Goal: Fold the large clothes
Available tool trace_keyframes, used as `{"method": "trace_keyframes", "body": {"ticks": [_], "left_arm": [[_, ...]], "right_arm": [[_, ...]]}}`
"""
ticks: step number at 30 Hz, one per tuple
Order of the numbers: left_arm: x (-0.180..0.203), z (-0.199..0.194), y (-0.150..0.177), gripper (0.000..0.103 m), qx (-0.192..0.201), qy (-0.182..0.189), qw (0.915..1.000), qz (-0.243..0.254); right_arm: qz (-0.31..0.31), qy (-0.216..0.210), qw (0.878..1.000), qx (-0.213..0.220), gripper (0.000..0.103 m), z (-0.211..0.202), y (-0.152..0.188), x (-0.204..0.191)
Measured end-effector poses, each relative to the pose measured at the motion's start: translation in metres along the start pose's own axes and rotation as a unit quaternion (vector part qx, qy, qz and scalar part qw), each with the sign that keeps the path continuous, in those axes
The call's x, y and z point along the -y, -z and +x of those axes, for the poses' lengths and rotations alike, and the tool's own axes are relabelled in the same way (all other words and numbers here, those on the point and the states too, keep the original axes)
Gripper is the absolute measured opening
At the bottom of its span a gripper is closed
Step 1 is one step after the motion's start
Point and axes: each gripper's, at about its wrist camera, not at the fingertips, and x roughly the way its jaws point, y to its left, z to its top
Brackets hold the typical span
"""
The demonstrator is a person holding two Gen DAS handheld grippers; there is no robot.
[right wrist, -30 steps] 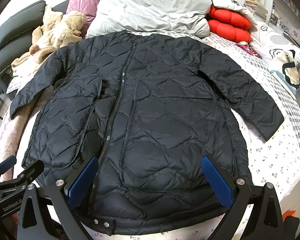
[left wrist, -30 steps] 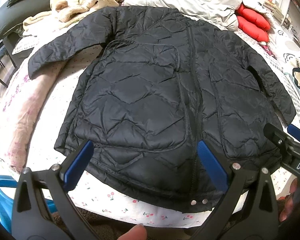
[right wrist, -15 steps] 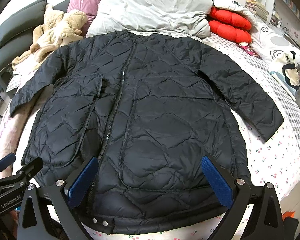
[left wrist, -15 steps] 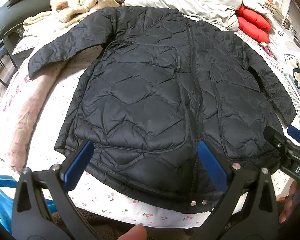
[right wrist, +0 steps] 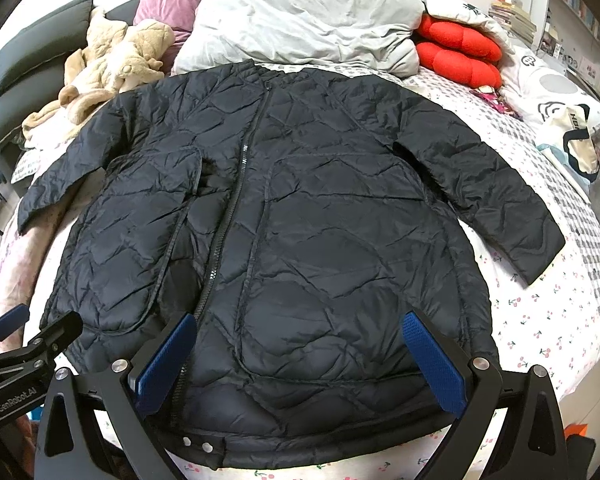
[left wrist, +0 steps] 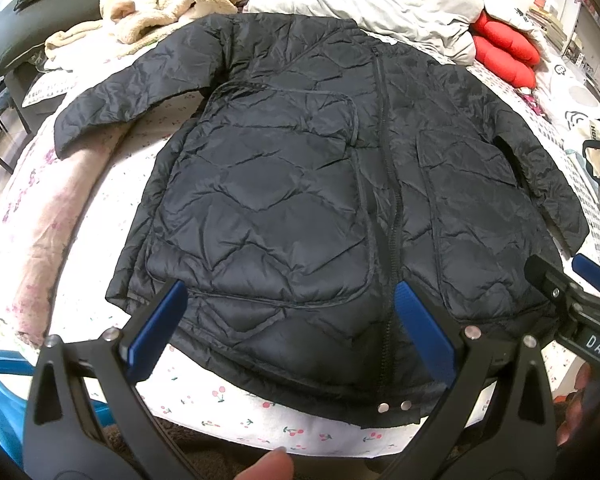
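Note:
A black quilted jacket lies flat and zipped on the bed, front up, collar at the far side and both sleeves spread outward. My left gripper hovers open over the hem left of the zipper, its blue pads wide apart with nothing between them. The right gripper hangs open above the hem right of the zipper, also holding nothing. Each gripper shows at the edge of the other's view: the right gripper and the left gripper.
The cherry-print sheet covers the bed. Behind the jacket sit a grey duvet, red cushions, a beige plush toy and a printed pillow. A blue plastic object sits low on the left. A fingertip shows at the bottom edge.
Both grippers stay open and have drawn back slightly toward the near edge, so the jacket hem sits a little higher in each view. The jacket has not moved.

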Motion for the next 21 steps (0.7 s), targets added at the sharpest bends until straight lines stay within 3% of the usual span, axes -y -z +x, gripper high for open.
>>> {"method": "trace_keyframes", "body": {"ticks": [10, 13, 17, 19, 21], "left_arm": [[0.0, 0.003, 0.002, 0.103, 0.001, -0.007, 1.0, -0.003], [0.001, 0.005, 0.002, 0.103, 0.005, 0.012, 0.9999, 0.003], [-0.008, 0.005, -0.007, 0.103, 0.012, 0.069, 0.9959, 0.058], [-0.025, 0.008, -0.017, 0.103, 0.006, 0.087, 0.9944, 0.059], [-0.045, 0.013, -0.024, 0.103, -0.001, 0.098, 0.9936, 0.055]], "right_arm": [[-0.004, 0.008, 1.0, -0.001, 0.103, 0.001, 0.0, 0.003], [-0.005, 0.006, 1.0, 0.0, 0.103, 0.001, 0.0, 0.004], [-0.018, -0.075, 0.997, 0.02, 0.103, 0.001, -0.005, 0.026], [-0.028, -0.136, 0.99, 0.024, 0.103, -0.001, -0.007, 0.046], [-0.016, -0.159, 0.987, 0.015, 0.103, 0.001, -0.007, 0.069]]}}
